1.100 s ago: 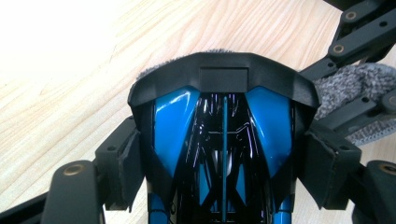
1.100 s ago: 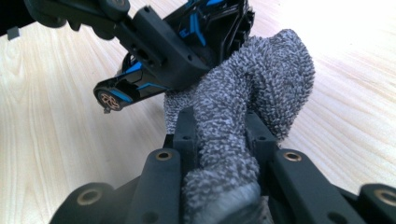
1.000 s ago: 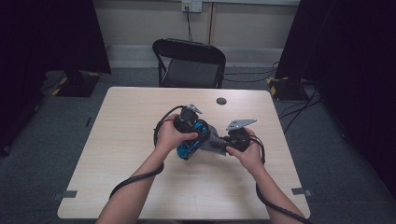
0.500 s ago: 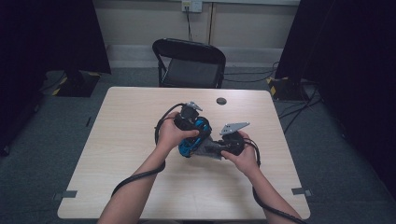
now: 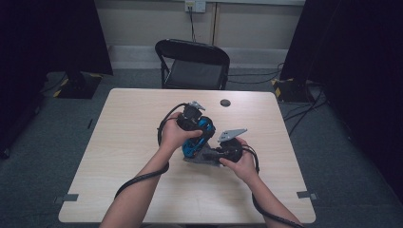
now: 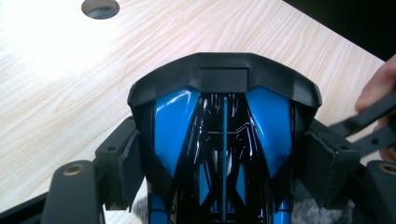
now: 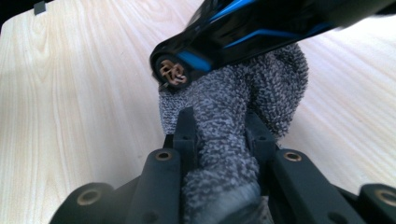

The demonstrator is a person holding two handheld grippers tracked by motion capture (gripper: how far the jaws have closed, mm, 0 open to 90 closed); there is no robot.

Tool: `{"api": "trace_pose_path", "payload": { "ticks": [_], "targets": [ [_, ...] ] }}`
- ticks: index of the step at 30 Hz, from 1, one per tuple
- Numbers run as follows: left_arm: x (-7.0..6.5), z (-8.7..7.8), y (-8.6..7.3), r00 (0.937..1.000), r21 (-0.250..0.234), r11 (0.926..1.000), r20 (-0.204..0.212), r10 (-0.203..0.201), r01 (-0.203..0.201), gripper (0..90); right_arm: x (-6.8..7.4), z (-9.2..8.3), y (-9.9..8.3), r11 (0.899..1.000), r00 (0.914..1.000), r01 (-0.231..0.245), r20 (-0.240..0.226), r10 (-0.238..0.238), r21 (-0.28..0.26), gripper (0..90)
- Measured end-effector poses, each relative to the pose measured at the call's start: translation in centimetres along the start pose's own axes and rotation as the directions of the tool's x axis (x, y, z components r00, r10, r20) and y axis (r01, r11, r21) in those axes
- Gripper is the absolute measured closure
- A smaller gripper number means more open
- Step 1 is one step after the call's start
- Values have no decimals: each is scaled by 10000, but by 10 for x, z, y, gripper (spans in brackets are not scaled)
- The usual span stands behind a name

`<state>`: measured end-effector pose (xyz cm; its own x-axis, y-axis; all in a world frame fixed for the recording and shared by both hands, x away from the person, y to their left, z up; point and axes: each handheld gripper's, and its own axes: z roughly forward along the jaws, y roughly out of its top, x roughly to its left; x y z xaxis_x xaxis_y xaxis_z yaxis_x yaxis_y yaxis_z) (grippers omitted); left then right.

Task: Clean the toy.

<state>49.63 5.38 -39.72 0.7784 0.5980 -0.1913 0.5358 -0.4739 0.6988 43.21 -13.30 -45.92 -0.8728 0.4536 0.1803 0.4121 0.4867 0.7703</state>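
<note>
Left gripper (image 6: 224,154): pinches the blue-black toy car (image 6: 223,140); hold it steady.
Right gripper (image 7: 219,133): pinches the grey cloth (image 7: 233,121); rub the car's near underside firmly.

Both forearms are bare, no sleeves. Each black plastic two-jaw gripper, left (image 5: 191,124) and right (image 5: 227,151), carries a grey three-cornered plate on top, brass-ringed screw holes near its jaws, and a thick black cable trailing behind.
</note>
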Motion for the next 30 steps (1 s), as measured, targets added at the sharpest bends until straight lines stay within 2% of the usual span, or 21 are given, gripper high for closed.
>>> {"api": "trace_pose_path", "payload": {
  "ticks": [6, 14, 16, 24, 26, 30],
  "targets": [
    [2, -3, 3, 9999, -221, 9996, -45, -157, 156, 253, 3, 7, -1, 10000, 9998, -17, -190, 17, -8, 717],
    [6, -8, 6, 9996, -366, 9991, -154, -242, 236, 253, 10, 15, -5, 9985, 9990, 326, -321, -312, 444, 717],
    [8, -11, 6, 9995, -316, 9992, -191, -255, 249, 253, 9, 15, -6, 9988, 9989, 278, -384, -263, 403, 717],
    [16, -21, -2, 9988, -224, 9993, -374, -322, 313, 253, -2, 0, -11, 9988, 9999, 130, -5, -130, 464, 716],
    [18, -23, -4, 9988, -250, 9991, -361, -346, 337, 253, -9, -9, -14, 9995, 9996, -78, 291, 69, 312, 714],
    [20, -27, -10, 9987, -203, 9993, -376, -336, 328, 253, -15, -19, -16, 9996, 9986, -261, 462, 258, 51, 714]
  ]
}}
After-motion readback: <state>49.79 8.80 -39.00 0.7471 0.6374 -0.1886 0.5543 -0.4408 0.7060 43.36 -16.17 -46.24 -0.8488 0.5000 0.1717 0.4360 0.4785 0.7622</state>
